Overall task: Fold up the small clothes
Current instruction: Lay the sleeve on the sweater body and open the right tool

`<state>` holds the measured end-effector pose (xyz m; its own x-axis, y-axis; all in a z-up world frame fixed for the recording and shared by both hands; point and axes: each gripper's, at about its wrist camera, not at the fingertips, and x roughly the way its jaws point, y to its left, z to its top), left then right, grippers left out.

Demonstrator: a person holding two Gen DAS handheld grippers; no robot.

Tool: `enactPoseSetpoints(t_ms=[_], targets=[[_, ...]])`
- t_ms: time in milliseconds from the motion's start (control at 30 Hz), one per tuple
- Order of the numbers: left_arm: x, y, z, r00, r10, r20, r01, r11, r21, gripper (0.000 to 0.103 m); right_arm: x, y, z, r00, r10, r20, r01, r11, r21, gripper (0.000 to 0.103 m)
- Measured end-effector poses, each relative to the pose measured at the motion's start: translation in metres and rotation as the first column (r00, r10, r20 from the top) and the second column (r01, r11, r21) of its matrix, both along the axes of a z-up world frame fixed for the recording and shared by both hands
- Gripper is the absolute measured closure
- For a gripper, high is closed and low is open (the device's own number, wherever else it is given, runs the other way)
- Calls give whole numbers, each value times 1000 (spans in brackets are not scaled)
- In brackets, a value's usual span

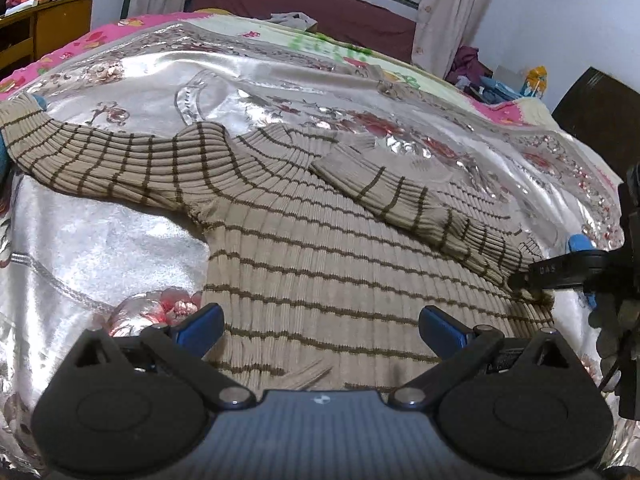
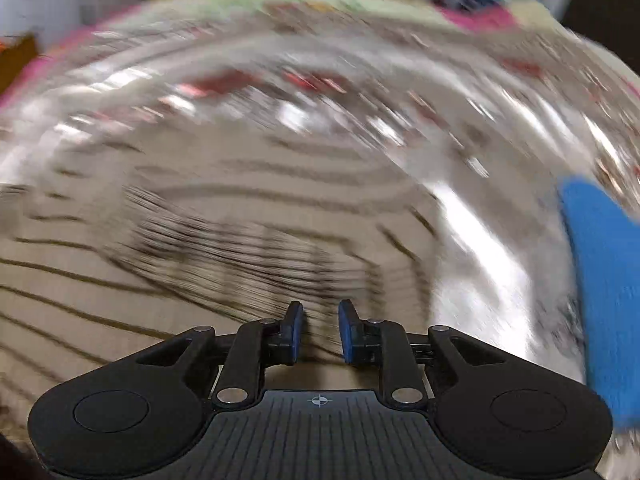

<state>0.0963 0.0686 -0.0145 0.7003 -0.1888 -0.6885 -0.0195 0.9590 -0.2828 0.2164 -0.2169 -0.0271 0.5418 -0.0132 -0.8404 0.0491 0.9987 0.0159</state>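
While the striped sweater (image 1: 320, 248) lies flat on the shiny bedspread (image 1: 112, 240), 1 sleeve folded across it, the left gripper (image 1: 320, 330) hovers wide open, empty. The right gripper (image 2: 320, 332), narrowly parted, holds nothing. Soft, light knit; best pinched at the left cuff (image 1: 20, 120).

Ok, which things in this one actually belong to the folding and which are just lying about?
Part of the job:
striped sweater, one sleeve folded across its body
left gripper, open above the hem
right gripper, narrowly open; its view is blurred
satin bedspread as work surface

Lying about:
wooden cabinet
crumpled cloth at the bed's far end
clutter beside the curtain
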Motion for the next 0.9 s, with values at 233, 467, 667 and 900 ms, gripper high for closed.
enactPoseSetpoints(t_ms=[233,467,667,900], targets=[[-1,2,2,1000,12,10,-12,1000,12,0,-8,33,41,986,129,102,-132,991,22,80],[-2,11,4,999,43,18,-44,999,16,0,27,130,43,902,415,120,-415,909,-25,74],[2,21,2,998,64,13,-64,998,-10,0,57,176,12,866,498,43,-490,863,-121,68],[5,27,0,997,72,3,-72,997,-39,0,60,186,11,866,499,38,-489,859,-149,90]])
